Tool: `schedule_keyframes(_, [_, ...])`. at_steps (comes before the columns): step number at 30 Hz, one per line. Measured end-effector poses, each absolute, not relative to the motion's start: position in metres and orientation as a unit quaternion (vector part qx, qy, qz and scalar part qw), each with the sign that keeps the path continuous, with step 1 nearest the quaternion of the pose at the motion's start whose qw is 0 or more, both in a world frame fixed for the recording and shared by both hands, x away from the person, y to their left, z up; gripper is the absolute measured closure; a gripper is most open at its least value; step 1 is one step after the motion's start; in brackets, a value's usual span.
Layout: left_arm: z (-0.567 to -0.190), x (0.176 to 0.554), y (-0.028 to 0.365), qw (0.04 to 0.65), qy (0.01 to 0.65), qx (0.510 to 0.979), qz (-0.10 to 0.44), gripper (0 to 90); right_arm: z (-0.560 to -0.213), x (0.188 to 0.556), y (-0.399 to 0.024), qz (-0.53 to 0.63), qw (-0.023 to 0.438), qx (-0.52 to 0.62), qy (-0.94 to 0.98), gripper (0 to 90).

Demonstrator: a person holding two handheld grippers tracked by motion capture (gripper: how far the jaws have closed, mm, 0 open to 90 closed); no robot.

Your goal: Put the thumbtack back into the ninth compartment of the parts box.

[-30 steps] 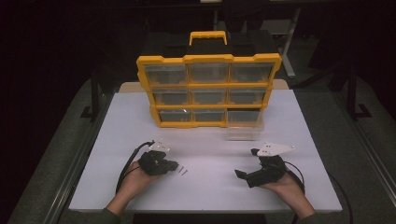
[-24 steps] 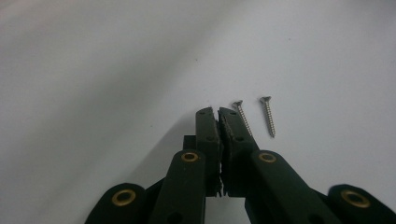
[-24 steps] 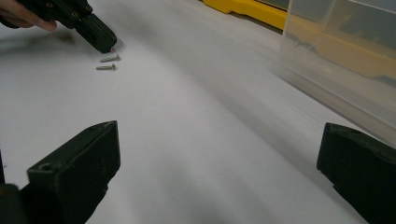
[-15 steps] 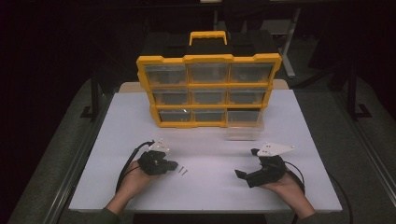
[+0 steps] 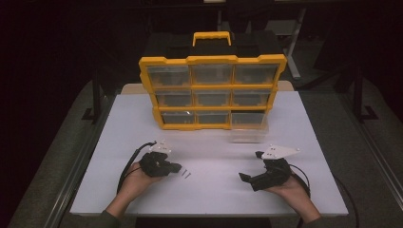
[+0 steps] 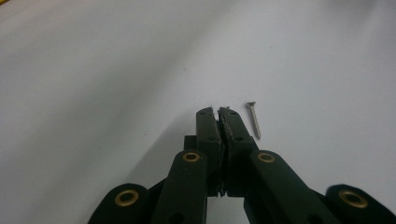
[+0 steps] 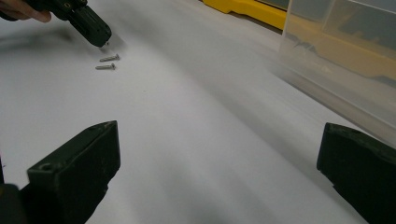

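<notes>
My left gripper (image 5: 177, 167) rests low on the white table (image 5: 214, 199), pointing right. Its jaws are shut, and the end of what looks like a small screw (image 6: 227, 108) pokes out at their tips. Another screw (image 6: 253, 120) lies just beside the tips. The right gripper view shows the left gripper (image 7: 103, 43) at the top left, with two loose screws (image 7: 109, 58) on the table just below it. My right gripper (image 5: 251, 166) lies at the front right, pointing left, jaws wide open with nothing between them. A clear plastic drawer (image 5: 248, 134) stands on the table in front of the organizer.
A yellow organizer (image 5: 212, 92) with clear drawers and a carry handle stands upright at the back middle of the table. Its bottom right slot sits behind the loose drawer (image 7: 345, 46). Cables trail from both grippers toward the near table edge.
</notes>
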State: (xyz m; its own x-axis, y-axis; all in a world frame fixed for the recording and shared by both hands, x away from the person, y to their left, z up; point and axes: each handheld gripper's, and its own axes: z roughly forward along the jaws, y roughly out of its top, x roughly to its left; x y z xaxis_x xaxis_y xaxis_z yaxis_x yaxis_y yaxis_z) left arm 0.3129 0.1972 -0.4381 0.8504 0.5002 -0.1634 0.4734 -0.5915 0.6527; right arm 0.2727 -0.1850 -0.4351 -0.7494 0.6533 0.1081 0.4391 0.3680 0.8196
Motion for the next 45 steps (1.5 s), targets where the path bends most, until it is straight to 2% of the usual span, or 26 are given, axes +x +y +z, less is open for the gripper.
schedule_keyframes(45, [-0.388, 0.348, 0.158, 0.390, 0.208, 0.897, 0.003, 88.0, -0.436, 0.272, -0.186, 0.451, 0.121, 0.336, 0.818, 0.0])
